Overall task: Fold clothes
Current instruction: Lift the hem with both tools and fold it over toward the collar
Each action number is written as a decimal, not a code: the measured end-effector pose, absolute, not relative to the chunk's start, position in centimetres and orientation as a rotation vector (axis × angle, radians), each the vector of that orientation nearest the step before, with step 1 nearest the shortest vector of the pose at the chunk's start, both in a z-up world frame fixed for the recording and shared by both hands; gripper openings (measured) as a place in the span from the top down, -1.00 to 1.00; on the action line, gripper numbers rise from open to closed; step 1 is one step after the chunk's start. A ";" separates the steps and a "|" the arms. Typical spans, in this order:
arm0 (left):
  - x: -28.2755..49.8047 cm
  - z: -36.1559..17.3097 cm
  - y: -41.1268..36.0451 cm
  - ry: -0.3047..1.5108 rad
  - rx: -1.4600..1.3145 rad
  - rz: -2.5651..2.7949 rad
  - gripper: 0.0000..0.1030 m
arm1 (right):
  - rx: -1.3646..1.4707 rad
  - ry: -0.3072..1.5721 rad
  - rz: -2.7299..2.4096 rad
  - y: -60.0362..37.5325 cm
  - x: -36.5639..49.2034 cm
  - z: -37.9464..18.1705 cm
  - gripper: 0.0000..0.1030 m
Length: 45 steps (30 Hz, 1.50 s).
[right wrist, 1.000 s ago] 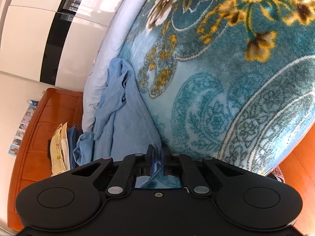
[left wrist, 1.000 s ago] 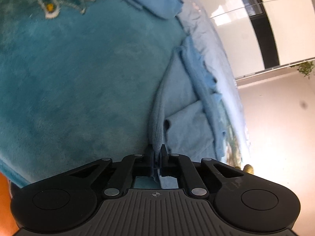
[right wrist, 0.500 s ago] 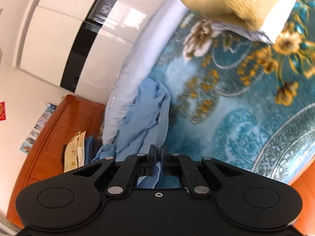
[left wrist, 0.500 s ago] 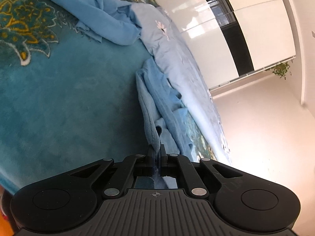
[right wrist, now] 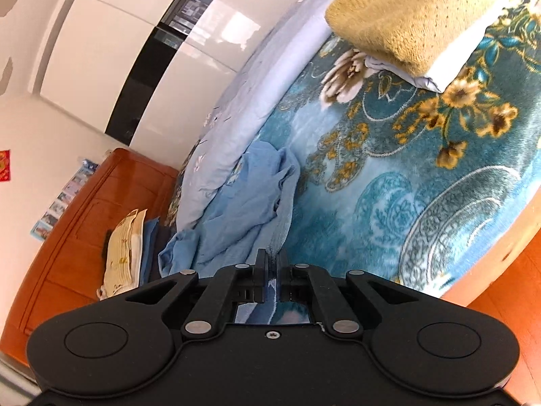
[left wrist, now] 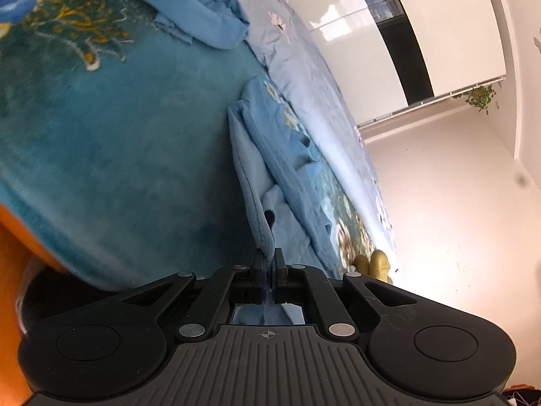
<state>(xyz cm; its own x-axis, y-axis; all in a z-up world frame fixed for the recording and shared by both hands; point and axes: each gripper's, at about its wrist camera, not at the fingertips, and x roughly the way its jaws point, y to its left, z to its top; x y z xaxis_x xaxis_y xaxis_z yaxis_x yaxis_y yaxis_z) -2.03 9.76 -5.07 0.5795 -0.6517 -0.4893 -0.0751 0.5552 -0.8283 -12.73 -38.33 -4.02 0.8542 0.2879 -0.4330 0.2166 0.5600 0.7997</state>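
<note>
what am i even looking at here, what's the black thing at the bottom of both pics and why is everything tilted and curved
The black shape is a hand-held gripper, a two-finger clamp that a person carries, one in each hand. Each has a wide-angle camera looking forward along its fingers, which bends and tilts the room.

One picture is from the left gripper, the other from the right gripper. Both are shut on an edge of the same light blue garment, which trails away from the fingers across a bed.

The bed carries a teal floral blanket over a pale blue sheet. The right view also shows a folded yellow knit on folded white cloth at the far end, and a wooden cabinet beside the bed. White wardrobe doors stand behind.
</note>
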 end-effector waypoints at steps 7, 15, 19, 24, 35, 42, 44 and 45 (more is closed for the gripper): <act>-2.4 -5.5 10.6 0.917 -0.975 -0.390 0.98 | 1.010 0.581 0.032 -38.0 -13.5 -4.0 0.91; -0.3 -4.3 10.4 0.868 -0.998 -0.401 0.97 | 1.003 0.542 0.042 -38.5 -11.4 -2.7 0.91; 1.4 -3.2 9.9 0.831 -0.986 -0.412 0.97 | 0.995 0.516 0.054 -38.8 -9.5 -1.9 0.91; 3.7 -2.0 9.1 0.788 -0.964 -0.432 0.97 | 0.978 0.491 0.069 -39.1 -6.7 -0.9 0.91; 11.3 -1.0 7.6 0.728 -0.943 -0.426 0.97 | 0.943 0.457 0.083 -40.0 1.2 -0.1 0.91; 16.6 -1.8 6.8 0.721 -0.920 -0.400 0.97 | 0.926 0.434 0.104 -40.5 7.0 -0.6 0.91; 18.1 -2.3 6.4 0.714 -0.919 -0.396 0.97 | 0.916 0.429 0.103 -40.6 8.8 -1.1 0.91; 18.7 -2.4 6.3 0.709 -0.917 -0.397 0.97 | 0.907 0.432 0.095 -40.6 9.8 -1.5 0.91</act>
